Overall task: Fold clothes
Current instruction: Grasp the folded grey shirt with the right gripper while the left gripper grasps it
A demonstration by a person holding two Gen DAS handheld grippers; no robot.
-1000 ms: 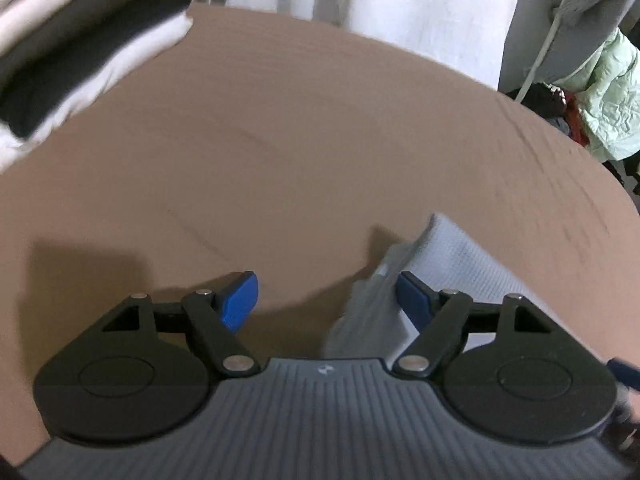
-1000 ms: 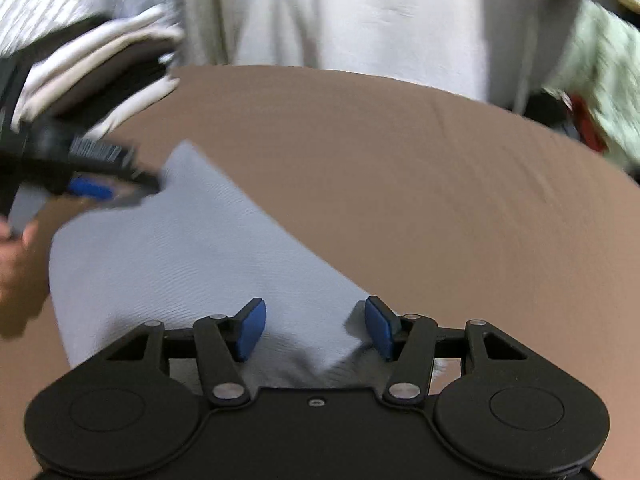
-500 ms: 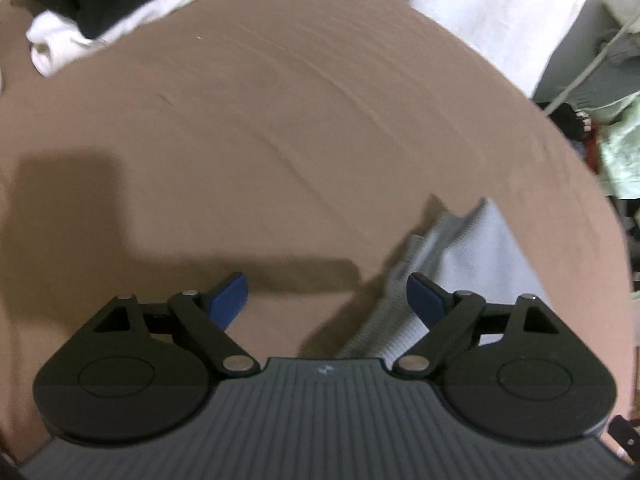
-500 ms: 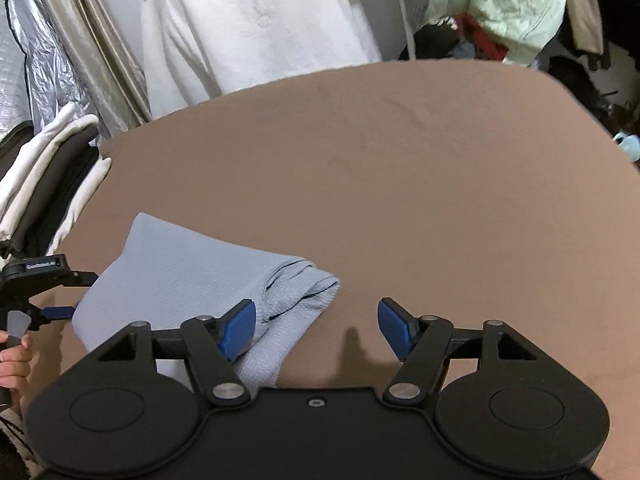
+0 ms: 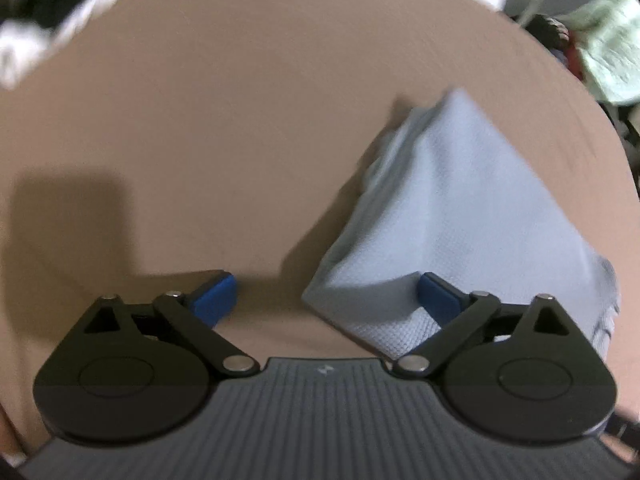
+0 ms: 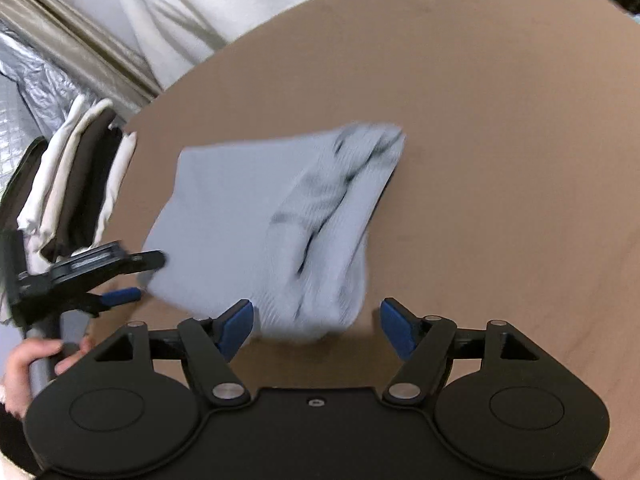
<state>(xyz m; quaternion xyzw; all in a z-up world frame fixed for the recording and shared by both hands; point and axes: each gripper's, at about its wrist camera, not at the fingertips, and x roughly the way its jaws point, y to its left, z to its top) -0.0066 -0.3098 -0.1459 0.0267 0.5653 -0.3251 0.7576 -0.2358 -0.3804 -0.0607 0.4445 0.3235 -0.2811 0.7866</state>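
Folded light grey-blue garment [image 6: 256,216] lies on the brown table [image 6: 500,140], toward the near-left part in the right wrist view. Flat smooth panel on its left, bunched ribbed folds with dark creases on its right side, blurred there

Right gripper [image 6: 316,328] has its jaws spread wide, nothing between the blue pads [image 6: 236,326]. The near edge of the garment sits just ahead of the gap, closer to the left pad; cannot tell if that pad touches the cloth

Left gripper [image 5: 326,298] is also spread wide, holding nothing. In the left wrist view the garment [image 5: 460,216] sits to the right of centre, one near corner reaching into the gap between the pads. The right pad [image 5: 438,296] is over or against the cloth, contact unclear. The left pad is over bare table [image 5: 240,120], casting a shadow

In the right wrist view the left gripper [image 6: 132,276] shows at the left edge, seen side-on, its tips just beside the garment's left corner. A hand [image 6: 28,368] holds its grey handle

A stack of folded clothes [image 6: 76,184], white, cream and dark brown layers, sits at the table's left edge, apart from the garment. Same stack [image 5: 44,8] is a blur at top left in the left wrist view

Behind the table, white hanging cloth [image 6: 192,8] and a silver quilted sheet [image 6: 24,80]. Pale green jacket [image 5: 608,52] at far right, off the table
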